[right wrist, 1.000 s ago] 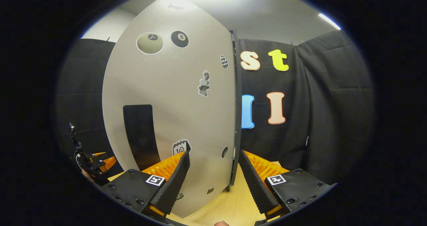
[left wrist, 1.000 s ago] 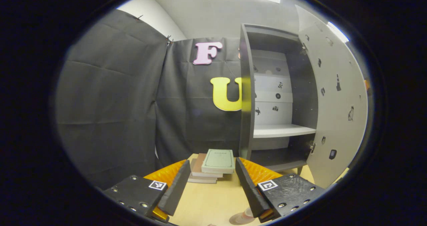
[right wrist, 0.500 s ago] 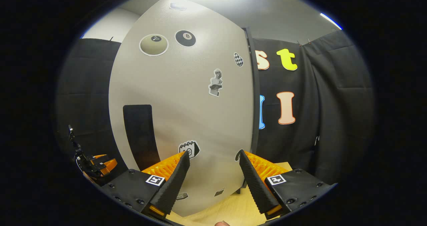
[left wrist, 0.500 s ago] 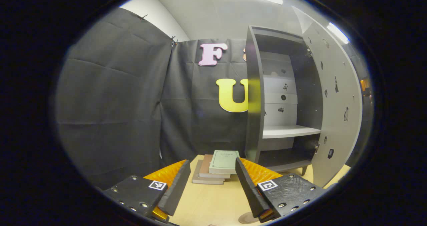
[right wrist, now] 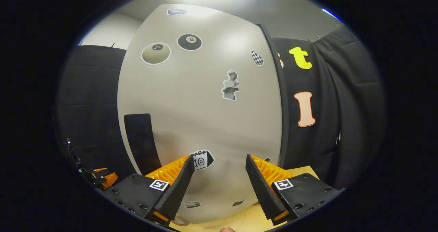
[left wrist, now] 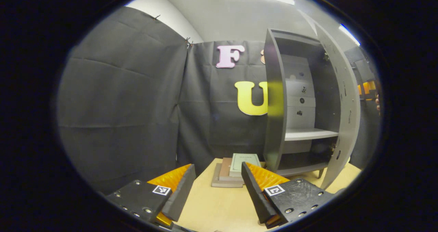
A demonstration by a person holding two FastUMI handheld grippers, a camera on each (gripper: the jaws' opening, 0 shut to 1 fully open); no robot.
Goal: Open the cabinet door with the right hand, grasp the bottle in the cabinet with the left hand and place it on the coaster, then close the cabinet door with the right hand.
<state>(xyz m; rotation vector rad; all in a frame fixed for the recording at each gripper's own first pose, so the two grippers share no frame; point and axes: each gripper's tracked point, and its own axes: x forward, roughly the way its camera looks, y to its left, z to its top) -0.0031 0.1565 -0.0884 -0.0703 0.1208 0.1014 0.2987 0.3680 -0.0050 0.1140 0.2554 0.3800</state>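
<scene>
We list: cabinet door (right wrist: pixel 202 115), stiff, light-swinging, best pushed on its flat face, standing part-open at the counter's (left wrist: pixel 219 204) far edge beside the cabinet (left wrist: pixel 297 108); left gripper (left wrist: pixel 215 191) and right gripper (right wrist: pixel 219 187) both wide open, empty.

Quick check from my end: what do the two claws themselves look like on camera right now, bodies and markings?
Left claw and right claw look alike: two wedge-shaped fingers with ridged inner faces, on flat black blocks with screw heads. Each block carries a small square black-and-white tag. The right gripper view also shows the left claw farther off, with black cabling.
</scene>
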